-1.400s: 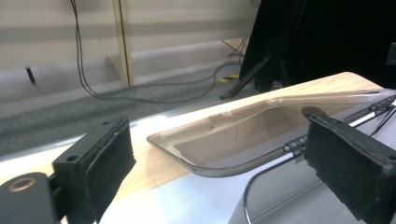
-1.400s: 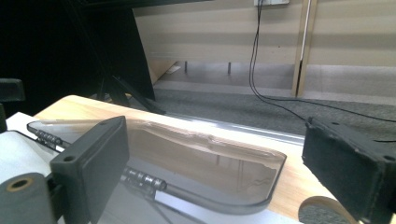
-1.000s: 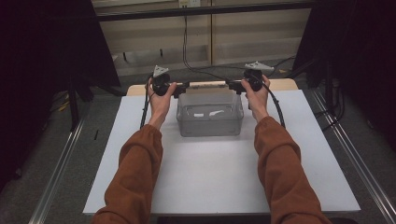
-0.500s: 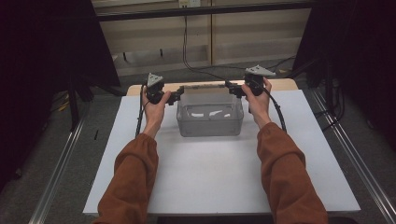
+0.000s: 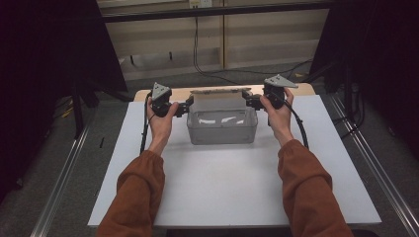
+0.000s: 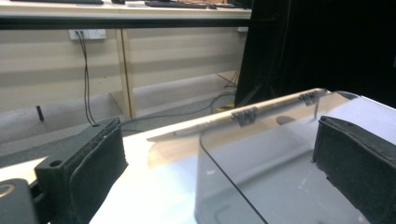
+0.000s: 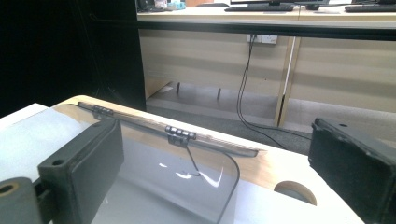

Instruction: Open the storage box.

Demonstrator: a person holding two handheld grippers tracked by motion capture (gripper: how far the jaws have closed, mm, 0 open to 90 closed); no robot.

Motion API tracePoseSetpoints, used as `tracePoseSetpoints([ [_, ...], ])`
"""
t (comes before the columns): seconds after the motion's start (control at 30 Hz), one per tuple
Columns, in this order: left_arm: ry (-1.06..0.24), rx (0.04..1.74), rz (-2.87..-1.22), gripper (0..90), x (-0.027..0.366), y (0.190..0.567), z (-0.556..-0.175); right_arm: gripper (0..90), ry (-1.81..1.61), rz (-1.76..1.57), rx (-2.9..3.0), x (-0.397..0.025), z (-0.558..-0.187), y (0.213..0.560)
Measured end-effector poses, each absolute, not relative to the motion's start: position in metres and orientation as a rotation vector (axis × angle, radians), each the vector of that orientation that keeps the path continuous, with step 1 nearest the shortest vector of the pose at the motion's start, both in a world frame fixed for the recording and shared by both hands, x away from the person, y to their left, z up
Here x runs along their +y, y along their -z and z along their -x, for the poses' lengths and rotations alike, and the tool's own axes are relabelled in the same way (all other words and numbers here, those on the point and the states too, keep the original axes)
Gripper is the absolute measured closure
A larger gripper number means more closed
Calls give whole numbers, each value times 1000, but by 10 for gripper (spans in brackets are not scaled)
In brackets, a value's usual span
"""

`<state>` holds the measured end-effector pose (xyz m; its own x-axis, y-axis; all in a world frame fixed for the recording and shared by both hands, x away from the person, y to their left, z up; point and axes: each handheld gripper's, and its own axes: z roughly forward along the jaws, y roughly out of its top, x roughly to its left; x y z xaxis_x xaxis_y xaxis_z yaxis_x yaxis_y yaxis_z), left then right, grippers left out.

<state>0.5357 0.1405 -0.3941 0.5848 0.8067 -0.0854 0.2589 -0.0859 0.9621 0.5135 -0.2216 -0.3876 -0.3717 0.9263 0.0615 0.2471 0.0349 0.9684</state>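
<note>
I hold my left gripper point(image 5: 187, 105) at the left end of a clear plastic box point(image 5: 222, 130) and my right gripper point(image 5: 248, 100) at its right end, both pointed inward toward each other across the box's top. The box sits at the far middle of the white table point(image 5: 232, 187), close to the wooden strip along the far edge, and its transparent hinged lid point(image 5: 221, 97) stands raised above the back wall. In the left gripper view my jaws are spread wide apart with nothing pinched between them; the rounded corner of the lid point(image 6: 261, 168) lies in the gap, nearer the right jaw, and I cannot tell whether that jaw touches it. The lid's dark hinges point(image 6: 244, 115) run along the back edge. In the right gripper view my jaws are likewise wide open and empty, with the other rounded corner of the lid point(image 7: 187, 182) between them, closer to the left jaw. The hinges point(image 7: 180, 135) sit along the box's rear rim, and a round hole point(image 7: 295, 192) shows in the wooden strip beyond the white surface. My forearms in rust-orange sleeves point(image 5: 136, 197) reach in from the near side.
</note>
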Motion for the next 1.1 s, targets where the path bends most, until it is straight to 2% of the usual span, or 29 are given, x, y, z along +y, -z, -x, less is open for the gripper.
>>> tracePoseSetpoints([
  [0.2, -541, 881, -1651, 26, 140, 397, -524, 14, -1376, -1182, 1686, -222, -499, 389],
  [0.87, -602, 839, -1627, 28, 145, 393, -493, 0, -1348, -1146, 1673, -219, -466, 399],
  [1.1, -578, 851, -1621, 29, 150, 399, -482, 0, -1333, -1126, 1653, -217, -451, 400],
])
